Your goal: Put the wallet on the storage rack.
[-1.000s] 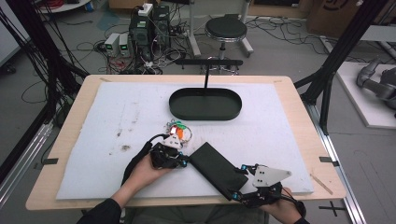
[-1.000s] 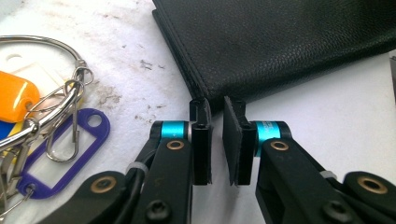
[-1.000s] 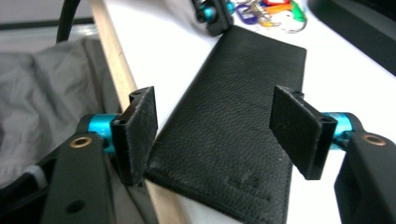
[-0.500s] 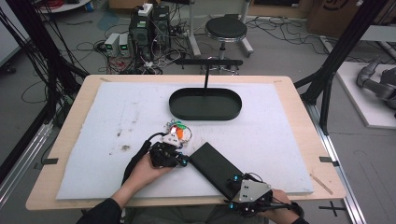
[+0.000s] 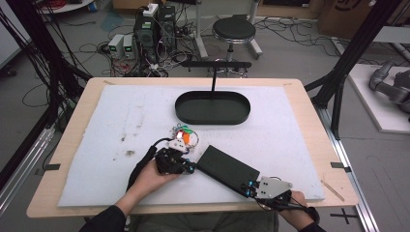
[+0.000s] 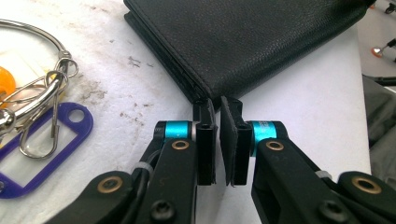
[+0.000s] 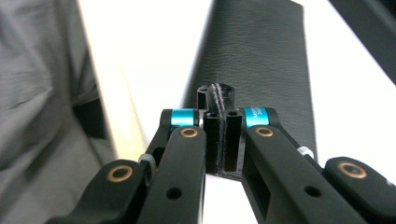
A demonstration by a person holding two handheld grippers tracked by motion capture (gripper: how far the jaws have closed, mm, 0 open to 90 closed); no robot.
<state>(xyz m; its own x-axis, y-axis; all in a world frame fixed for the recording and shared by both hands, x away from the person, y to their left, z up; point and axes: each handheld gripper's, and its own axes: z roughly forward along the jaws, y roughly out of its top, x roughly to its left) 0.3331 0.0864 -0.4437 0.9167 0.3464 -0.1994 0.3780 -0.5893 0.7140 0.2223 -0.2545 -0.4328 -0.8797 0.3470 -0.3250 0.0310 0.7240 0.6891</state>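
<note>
since a second ago the black leather wallet (image 5: 227,168) has slid and turned a little on the white mat (image 5: 290,145), its near end following the right gripper (image 5: 250,189), which has drawn back toward the table's near edge. now the wallet lies flat and slantwise on the mat near the front, between the two grippers, one corner toward each. in the right gripper view the right gripper (image 7: 222,119) is clenched on the wallet's (image 7: 261,60) near edge, the pads pressed together with the thin leather edge caught between them. the left gripper (image 5: 189,167) sits at the wallet's other corner; in the left gripper view its (image 6: 218,116) jaws stand almost closed with a thin slit between them, tips right at the wallet's (image 6: 252,42) folded corner, though i cannot tell whether they pinch any of it. just beside that gripper lies a bunch of keys (image 5: 184,137) on metal rings (image 6: 44,88) with a purple tag (image 6: 42,154) (an orange piece shows too). farther back on the mat rests a black oval tray (image 5: 212,107) with an upright stem. the mat covers a wooden table (image 5: 309,104); a hand (image 5: 145,180) holds the left tool, another hand (image 5: 295,215) the right.
</note>
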